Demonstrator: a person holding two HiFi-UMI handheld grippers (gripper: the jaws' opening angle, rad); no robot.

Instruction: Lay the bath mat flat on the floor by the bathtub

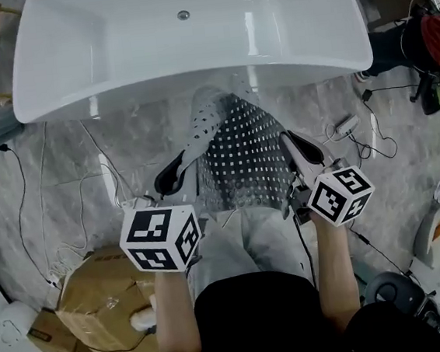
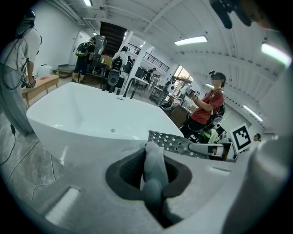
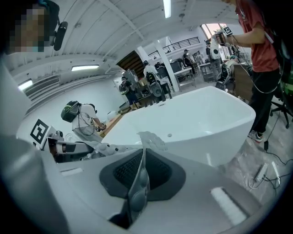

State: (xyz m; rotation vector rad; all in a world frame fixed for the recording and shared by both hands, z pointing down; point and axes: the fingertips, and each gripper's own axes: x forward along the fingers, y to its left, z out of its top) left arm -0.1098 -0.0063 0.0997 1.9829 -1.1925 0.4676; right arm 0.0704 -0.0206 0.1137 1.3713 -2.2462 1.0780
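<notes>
A grey bath mat [image 1: 242, 149] with rows of small holes hangs stretched between my two grippers, just in front of the white bathtub [image 1: 100, 74]. Its far end droops down toward the marble floor [image 1: 86, 162] below the tub's rim. My left gripper [image 1: 175, 176] is shut on the mat's left edge, which shows as a thick grey fold [image 2: 153, 171] pinched between the jaws. My right gripper [image 1: 299, 149] is shut on the right edge, a thin translucent strip [image 3: 138, 183] in the right gripper view. The mat's near part is hidden behind the marker cubes.
A cardboard box [image 1: 100, 301] sits on the floor at the lower left. White and black cables [image 1: 68, 218] trail over the tiles on both sides, with a power strip [image 1: 346, 125] at the right. Several people [image 2: 208, 107] stand beyond the tub.
</notes>
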